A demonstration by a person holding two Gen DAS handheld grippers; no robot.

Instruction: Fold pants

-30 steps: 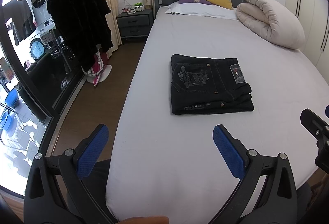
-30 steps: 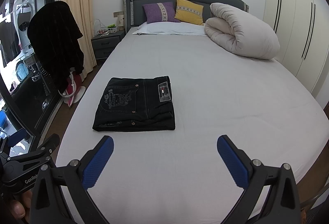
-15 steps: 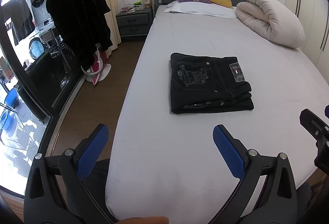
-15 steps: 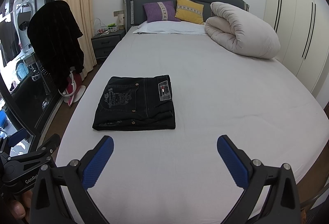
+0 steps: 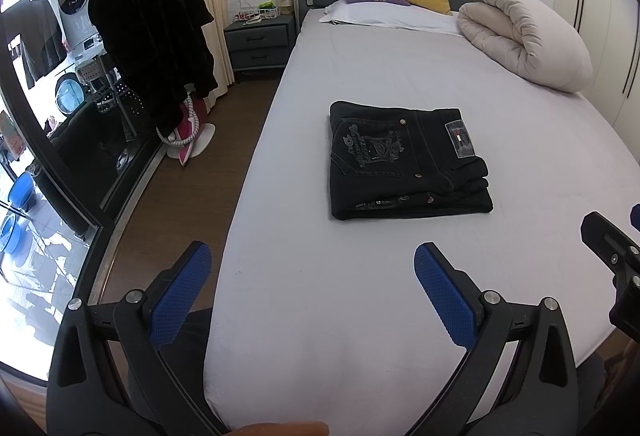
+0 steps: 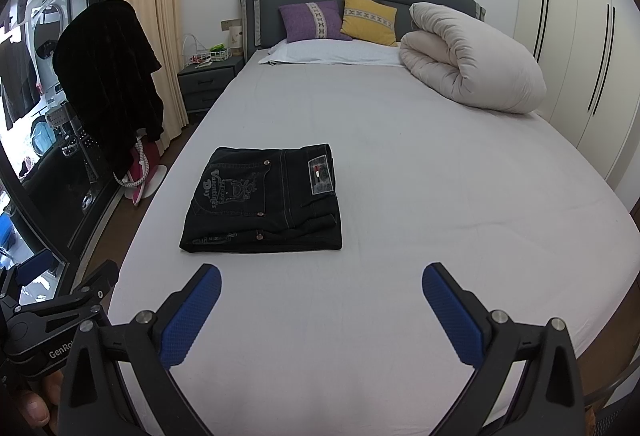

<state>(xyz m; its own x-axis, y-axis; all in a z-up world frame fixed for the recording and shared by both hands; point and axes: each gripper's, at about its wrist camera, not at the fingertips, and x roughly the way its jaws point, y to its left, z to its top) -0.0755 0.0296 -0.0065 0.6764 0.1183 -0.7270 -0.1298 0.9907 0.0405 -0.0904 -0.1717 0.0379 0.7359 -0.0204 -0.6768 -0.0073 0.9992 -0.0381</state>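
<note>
The black pants (image 5: 404, 159) lie folded into a flat rectangle on the pale bed sheet (image 5: 400, 276), back pocket and label patch up. They also show in the right wrist view (image 6: 266, 199). My left gripper (image 5: 312, 264) is open and empty, held above the near edge of the bed, short of the pants. My right gripper (image 6: 320, 284) is open and empty, also short of the pants and to their right. Neither gripper touches the pants.
A rolled beige duvet (image 6: 472, 59) lies at the far right of the bed. Purple and yellow cushions (image 6: 340, 19) lean on the grey headboard. A dark garment (image 5: 152, 31) hangs left of the bed near a nightstand (image 5: 258, 43). Wardrobe doors (image 6: 580, 43) stand at right.
Both grippers have drawn back very slightly from the pants. The pants have not moved and both grippers stay open.
</note>
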